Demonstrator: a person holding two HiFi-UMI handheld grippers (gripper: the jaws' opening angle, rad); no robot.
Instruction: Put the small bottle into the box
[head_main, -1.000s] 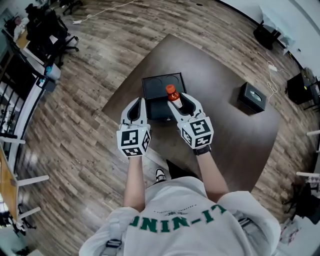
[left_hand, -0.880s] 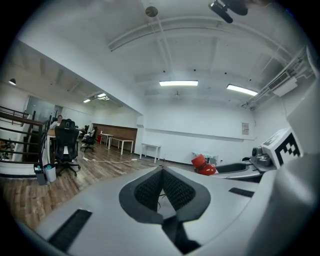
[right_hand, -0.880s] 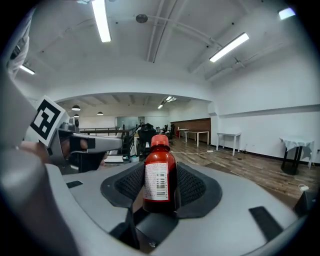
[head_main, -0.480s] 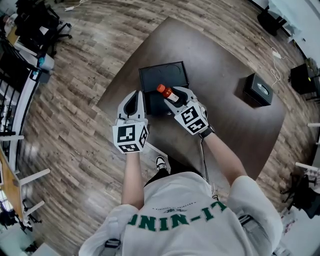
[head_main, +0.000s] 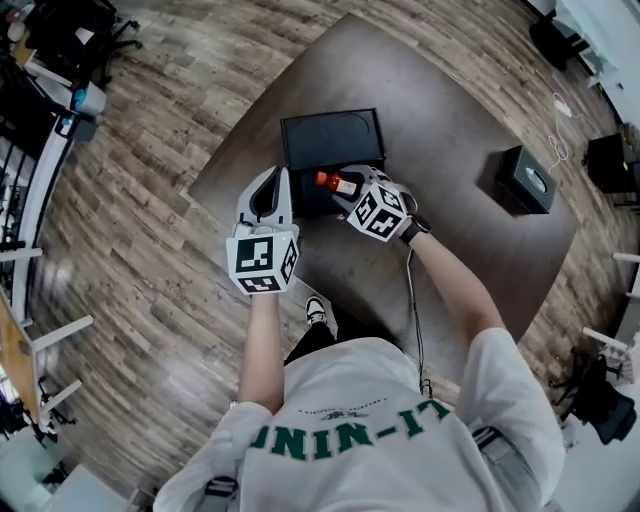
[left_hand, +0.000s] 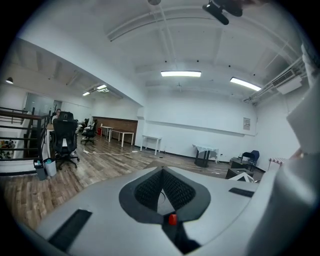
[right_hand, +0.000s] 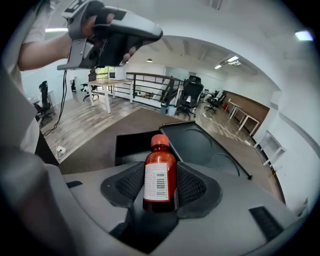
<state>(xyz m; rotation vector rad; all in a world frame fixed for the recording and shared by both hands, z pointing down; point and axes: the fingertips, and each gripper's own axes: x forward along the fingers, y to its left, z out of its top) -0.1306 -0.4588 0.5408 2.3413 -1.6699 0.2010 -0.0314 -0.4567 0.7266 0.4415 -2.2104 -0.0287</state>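
Note:
The small amber bottle (right_hand: 159, 182) has a red cap (head_main: 322, 180) and a white barcode label. My right gripper (right_hand: 160, 172) is shut on its body, both pads against its sides. In the head view the right gripper (head_main: 342, 192) holds the bottle tilted, cap pointing left, just above the open black box (head_main: 305, 205). The box's lid (head_main: 332, 140) lies open behind it. In the right gripper view, the box cavity (right_hand: 131, 146) and lid (right_hand: 202, 146) lie just beyond the cap. My left gripper (head_main: 272, 190) hangs shut and empty at the box's left edge.
The box sits near the front of a dark brown table (head_main: 450, 260). A second small black box (head_main: 527, 180) stands at the table's right. Wood floor surrounds the table, with office chairs (head_main: 60, 40) at the far left. The person's shoe (head_main: 315, 310) shows below the table edge.
My right gripper has swung left and down with the bottle, tipping its cap from upright toward the left over the box. The left gripper has hardly moved.

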